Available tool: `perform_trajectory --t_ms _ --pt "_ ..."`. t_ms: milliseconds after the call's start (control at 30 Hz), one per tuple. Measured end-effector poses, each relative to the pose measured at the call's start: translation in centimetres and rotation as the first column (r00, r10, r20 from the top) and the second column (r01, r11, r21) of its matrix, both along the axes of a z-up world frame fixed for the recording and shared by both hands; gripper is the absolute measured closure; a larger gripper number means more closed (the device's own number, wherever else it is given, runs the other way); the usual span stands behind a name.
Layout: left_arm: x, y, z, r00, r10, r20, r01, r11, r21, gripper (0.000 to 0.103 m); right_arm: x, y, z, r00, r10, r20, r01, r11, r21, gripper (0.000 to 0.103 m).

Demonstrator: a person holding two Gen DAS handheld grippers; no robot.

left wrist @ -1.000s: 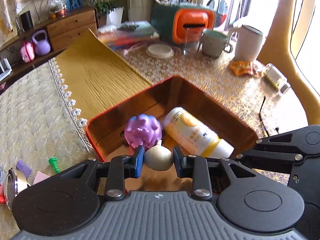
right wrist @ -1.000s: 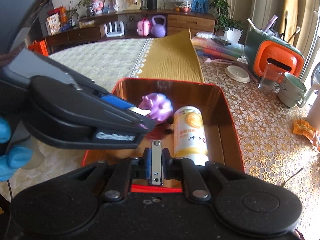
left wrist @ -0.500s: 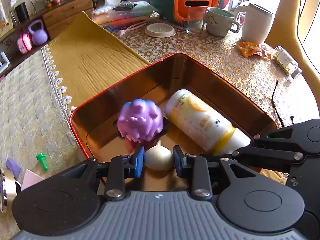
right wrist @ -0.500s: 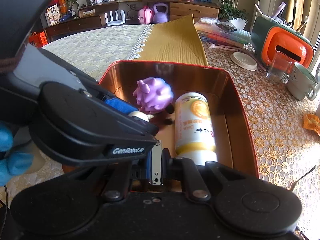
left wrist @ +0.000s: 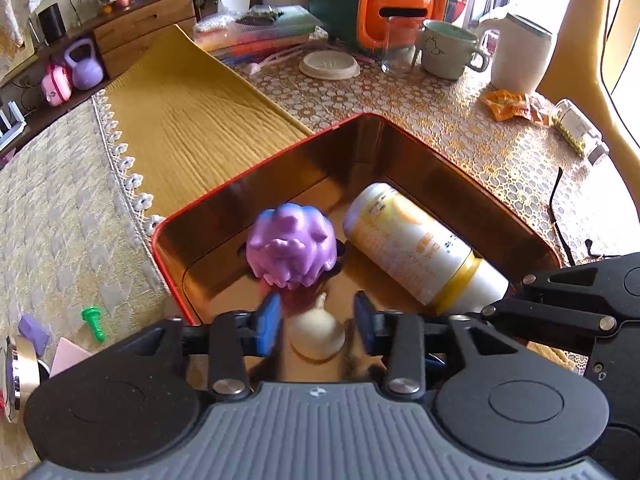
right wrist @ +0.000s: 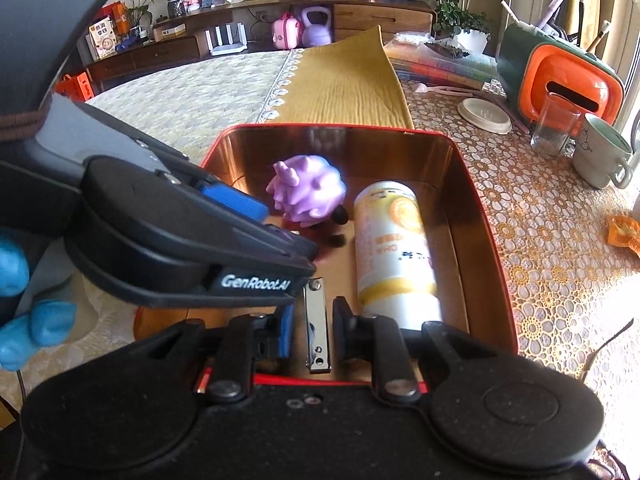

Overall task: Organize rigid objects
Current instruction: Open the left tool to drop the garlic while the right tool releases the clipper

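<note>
A red tin box with a gold inside (left wrist: 224, 196) (right wrist: 496, 264) holds a purple spiky toy (left wrist: 290, 250) (right wrist: 308, 194) and a white and yellow bottle lying on its side (left wrist: 416, 248) (right wrist: 394, 252). My left gripper (left wrist: 316, 322) is open over the box's near end. A cream garlic-shaped object (left wrist: 316, 334) sits free between its blue pads. My right gripper (right wrist: 310, 330) is open too, with a metal nail clipper (right wrist: 316, 328) loose between its fingers at the box's near edge. The left gripper's body (right wrist: 180, 232) fills the left of the right wrist view.
On the lace tablecloth stand an orange and green box (left wrist: 396, 4), a glass (left wrist: 396, 48), a mug (left wrist: 448, 50), a white jug (left wrist: 520, 56), a round lid (left wrist: 330, 66) and a small jar (left wrist: 576, 128). A green pawn (left wrist: 93, 320) and small pieces lie at the left.
Both grippers have opened. The left has let go of the cream object inside the box, and the right's fingers have parted from the nail clipper. Both came lower over the box.
</note>
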State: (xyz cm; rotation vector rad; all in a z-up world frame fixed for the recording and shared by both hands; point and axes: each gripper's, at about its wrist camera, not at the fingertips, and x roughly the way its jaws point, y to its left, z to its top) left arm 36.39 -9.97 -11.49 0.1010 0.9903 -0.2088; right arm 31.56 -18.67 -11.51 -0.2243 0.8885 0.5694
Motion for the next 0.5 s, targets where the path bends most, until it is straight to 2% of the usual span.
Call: perform_trajectory --t_ms 67,500 --pt "-0.5 0.1 0.5 1.0 -0.003 0.019 0.003 1.0 -0.002 0.051 -0.2 -0.1 0.3 1.0 -0.003 0.003 0.003 1.0 0.007 0.082" --pt "-4.7 1.9 4.5 0.991 0.0 0.132 0.003 1.0 -0.023 0.051 -2.1 -0.5 2.8 0.999 -0.035 0.019 0.033 0.998 0.059 0.072"
